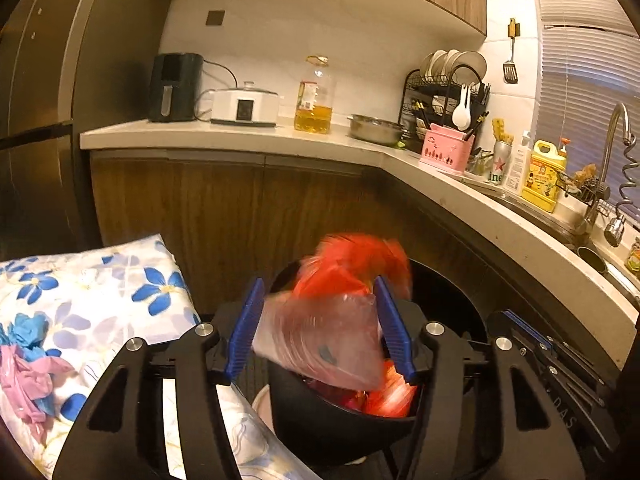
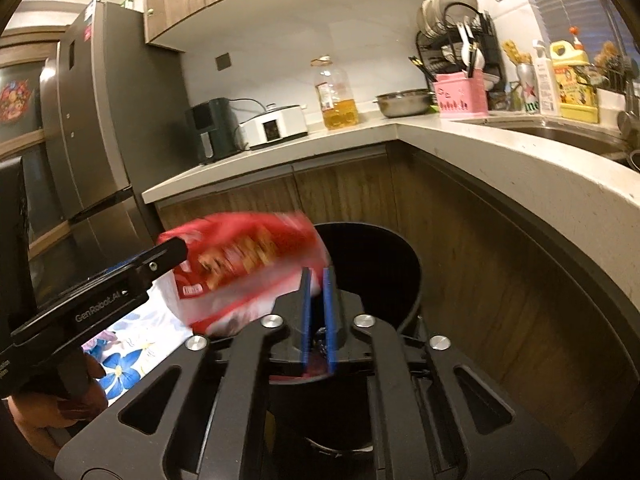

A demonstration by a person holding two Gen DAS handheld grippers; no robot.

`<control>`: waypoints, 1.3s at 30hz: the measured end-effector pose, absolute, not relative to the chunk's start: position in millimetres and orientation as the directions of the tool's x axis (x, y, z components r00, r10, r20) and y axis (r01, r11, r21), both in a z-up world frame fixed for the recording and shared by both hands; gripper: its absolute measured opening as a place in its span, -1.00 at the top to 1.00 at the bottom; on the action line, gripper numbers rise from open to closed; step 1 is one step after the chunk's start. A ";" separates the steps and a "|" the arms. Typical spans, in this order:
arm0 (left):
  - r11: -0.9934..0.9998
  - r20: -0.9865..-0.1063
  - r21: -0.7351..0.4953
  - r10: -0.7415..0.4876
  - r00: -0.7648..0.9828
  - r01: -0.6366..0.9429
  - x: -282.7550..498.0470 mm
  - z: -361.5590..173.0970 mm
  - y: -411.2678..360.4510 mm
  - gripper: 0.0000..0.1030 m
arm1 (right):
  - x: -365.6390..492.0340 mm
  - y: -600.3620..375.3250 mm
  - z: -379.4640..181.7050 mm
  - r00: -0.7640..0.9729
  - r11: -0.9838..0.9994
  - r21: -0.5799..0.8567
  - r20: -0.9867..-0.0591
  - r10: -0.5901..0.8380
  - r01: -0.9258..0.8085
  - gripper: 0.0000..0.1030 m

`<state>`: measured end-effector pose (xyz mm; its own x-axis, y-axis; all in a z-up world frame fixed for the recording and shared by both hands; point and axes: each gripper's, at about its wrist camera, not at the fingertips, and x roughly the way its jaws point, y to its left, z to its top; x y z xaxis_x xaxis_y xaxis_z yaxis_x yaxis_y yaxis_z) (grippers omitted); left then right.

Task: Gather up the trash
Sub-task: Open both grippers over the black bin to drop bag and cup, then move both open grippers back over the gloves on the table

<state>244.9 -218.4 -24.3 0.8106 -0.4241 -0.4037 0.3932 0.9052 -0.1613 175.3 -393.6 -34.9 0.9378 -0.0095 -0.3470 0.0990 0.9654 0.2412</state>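
A red and white snack bag [image 1: 320,332] hangs blurred between the wide-open fingers of my left gripper [image 1: 320,292], over the black trash bin [image 1: 320,424]. I cannot tell whether it touches the blue pads [image 1: 394,328]. Red wrappers [image 1: 390,398] lie inside the bin. In the right wrist view the same bag [image 2: 240,264] shows above the bin [image 2: 372,256], with the left gripper's arm [image 2: 120,284] beside it. My right gripper [image 2: 318,280] is nearly closed just above the bin, its pads a narrow gap apart with the bag's edge at them.
A floral cloth [image 1: 100,300] with pink and blue gloves [image 1: 24,364] lies at left. The L-shaped counter [image 1: 248,138] holds an oil bottle [image 1: 314,96], a steel bowl [image 1: 376,128], a dish rack [image 1: 448,96] and a sink [image 1: 560,224]. A fridge [image 2: 96,120] stands at left.
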 end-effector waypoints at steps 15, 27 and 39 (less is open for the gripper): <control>0.956 -0.376 -0.111 -0.292 0.879 0.271 199.4 -21.4 -175.5 -0.89 | 136.1 -371.0 -23.6 0.949 0.974 0.200 -0.312 -0.041 0.108 -0.51; 0.989 -0.368 -0.089 -0.145 0.918 0.120 148.6 -26.2 -110.9 -0.89 | 104.8 -325.3 -12.9 0.960 0.985 0.154 -0.277 -0.030 0.075 -0.65; 0.993 -0.345 -0.077 0.055 0.937 -0.086 105.0 -33.3 -15.6 -0.89 | 108.7 -246.2 -25.9 0.949 0.986 0.157 -0.298 0.106 -0.061 -0.65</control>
<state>105.0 -15.6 -33.3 0.9370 0.0549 -0.3450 -0.0864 0.9933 -0.0765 108.7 -246.2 -25.9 0.9488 0.1058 -0.2977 -0.0607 0.9858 0.1567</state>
